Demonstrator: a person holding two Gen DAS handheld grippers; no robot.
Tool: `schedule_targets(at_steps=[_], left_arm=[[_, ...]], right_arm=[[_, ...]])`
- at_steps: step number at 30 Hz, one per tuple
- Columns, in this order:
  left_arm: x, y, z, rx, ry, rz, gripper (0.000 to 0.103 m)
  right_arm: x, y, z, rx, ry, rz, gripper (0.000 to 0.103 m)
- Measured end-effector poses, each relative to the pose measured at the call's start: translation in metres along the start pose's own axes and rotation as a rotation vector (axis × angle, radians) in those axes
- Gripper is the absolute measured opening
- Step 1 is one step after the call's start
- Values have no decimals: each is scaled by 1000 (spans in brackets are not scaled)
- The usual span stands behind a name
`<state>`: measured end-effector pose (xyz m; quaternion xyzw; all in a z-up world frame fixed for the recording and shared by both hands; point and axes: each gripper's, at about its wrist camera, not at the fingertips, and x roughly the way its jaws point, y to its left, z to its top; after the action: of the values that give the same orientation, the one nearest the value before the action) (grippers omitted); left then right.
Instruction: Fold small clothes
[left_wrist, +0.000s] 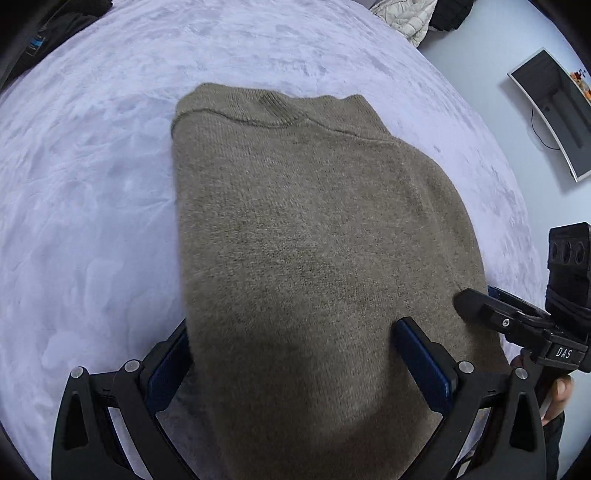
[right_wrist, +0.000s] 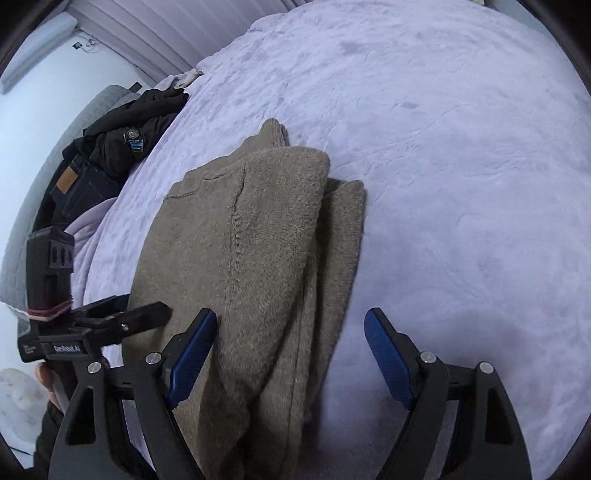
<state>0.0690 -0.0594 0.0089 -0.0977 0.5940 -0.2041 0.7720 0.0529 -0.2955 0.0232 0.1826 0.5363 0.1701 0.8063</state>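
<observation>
A brown knitted sweater (left_wrist: 314, 229) lies folded lengthwise on a lavender fuzzy blanket (left_wrist: 92, 184), its neckband at the far end. My left gripper (left_wrist: 295, 325) is open wide over the near end. Its right pad (left_wrist: 421, 365) rests above the knit, and its left pad (left_wrist: 166, 373) sits at the sweater's left edge. The right gripper (left_wrist: 476, 295) shows at that view's right edge. In the right wrist view the sweater (right_wrist: 251, 240) shows its stacked folded layers. My right gripper (right_wrist: 291, 314) is open, one pad (right_wrist: 192, 354) over the knit and the other over bare blanket (right_wrist: 461, 184).
Dark clothes and jeans (right_wrist: 110, 155) are piled off the blanket's left edge. A white quilted jacket (left_wrist: 406, 18) lies at the far corner. A dark curved panel (left_wrist: 554, 110) sits on the pale floor. A hand (left_wrist: 557, 391) holds the right gripper's handle.
</observation>
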Motion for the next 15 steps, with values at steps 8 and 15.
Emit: schedule_targets(at_steps=[8, 15], left_arm=[[10, 1, 4, 19, -32, -71, 99], [-22, -9, -3, 77, -109, -47, 41]], right_arm=[[23, 6, 1, -50, -39, 23, 86], [13, 39, -1, -149, -57, 14, 40]])
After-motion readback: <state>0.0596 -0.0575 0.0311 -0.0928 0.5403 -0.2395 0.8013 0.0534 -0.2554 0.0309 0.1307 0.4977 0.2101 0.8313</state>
